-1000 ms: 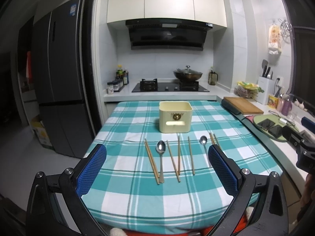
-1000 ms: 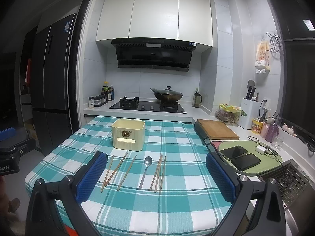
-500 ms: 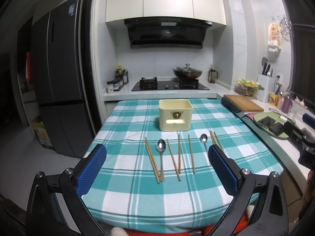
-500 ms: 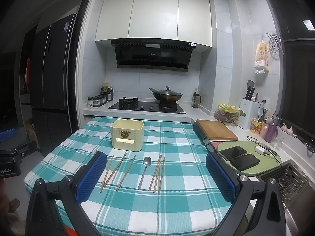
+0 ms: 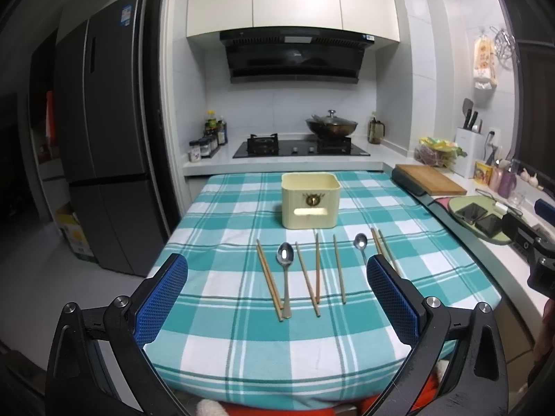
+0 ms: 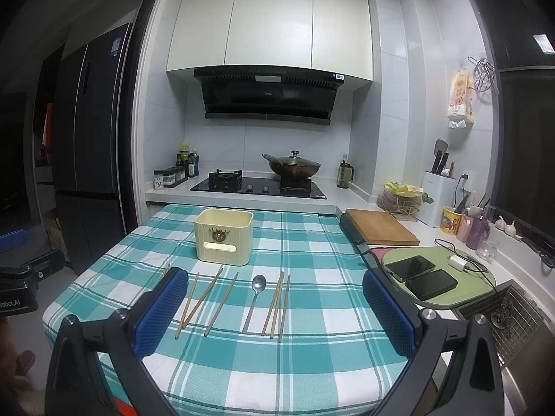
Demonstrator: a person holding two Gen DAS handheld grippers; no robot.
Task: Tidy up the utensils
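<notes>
A cream plastic holder (image 5: pixel 309 200) (image 6: pixel 223 235) stands upright on the teal checked tablecloth (image 5: pixel 242 339). In front of it lie several wooden chopsticks (image 5: pixel 307 272) (image 6: pixel 202 299) and two metal spoons (image 5: pixel 285 270), (image 5: pixel 360 244); the right wrist view shows one spoon (image 6: pixel 255 296) between chopstick groups. My left gripper (image 5: pixel 277 300) hovers open over the near edge, short of the utensils. My right gripper (image 6: pixel 275 312) is also open, with nothing between its blue pads (image 6: pixel 163 312).
A wooden cutting board (image 6: pixel 381 230) and a green mat with two phones (image 6: pixel 421 275) lie on the right counter beside a sink (image 6: pixel 510 315). A stove with a wok (image 6: pixel 293 170) is behind. A dark fridge (image 5: pixel 104 145) stands left.
Both views have shifted slightly, so that the table and utensils sit a little lower and nearer in the frame. Nothing on the table has moved, and both grippers stay open.
</notes>
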